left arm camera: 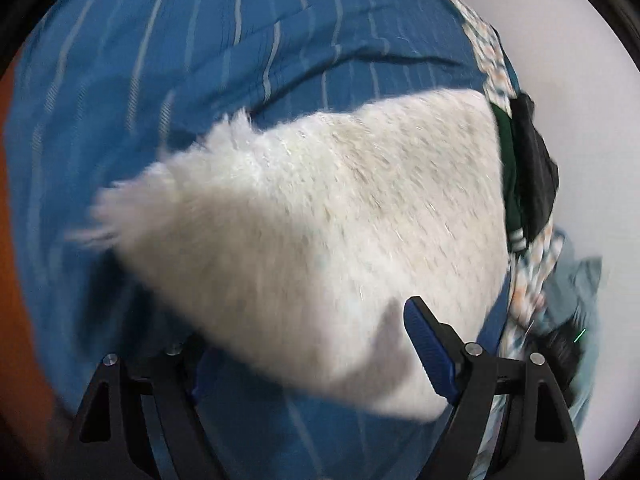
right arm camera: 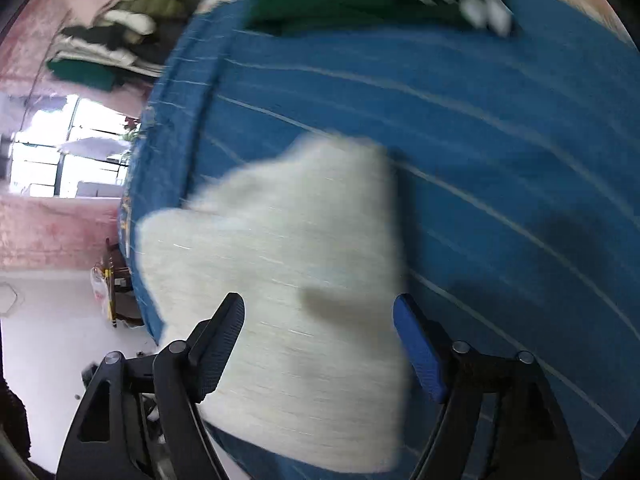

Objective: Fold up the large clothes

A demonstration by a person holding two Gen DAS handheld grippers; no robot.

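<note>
1. Black fingers (left arm camera: 428,344) of the left gripper (left arm camera: 316,364) stand wide apart at the bottom of the left wrist view, blue pads facing inward; the white fluffy garment (left arm camera: 328,232) lies between and over them, hiding the left finger's tip, and nothing is clamped.
2. Likewise the right gripper (right arm camera: 320,340) has its fingers (right arm camera: 220,344) spread apart, with the white fluffy garment (right arm camera: 288,280) lying between them; whether either pad touches the cloth cannot be told through the blur.
3. That garment lies spread on a bed covered by a blue striped sheet (left arm camera: 200,60); in the right wrist view it reaches the bed's edge at the left.
4. A dark green garment with white stripes (left arm camera: 510,184) and a black garment (left arm camera: 536,176) lie just beside the white one, along the bed's right edge in the left wrist view.
5. A patterned cloth (left arm camera: 488,64) runs along that same edge, and a pale blue-grey cloth (left arm camera: 576,284) lies further out.
6. In the right wrist view a heap of clothes (right arm camera: 112,32) lies well apart from the bed, beyond its edge, and a bright window (right arm camera: 68,148) shows at the left.
</note>
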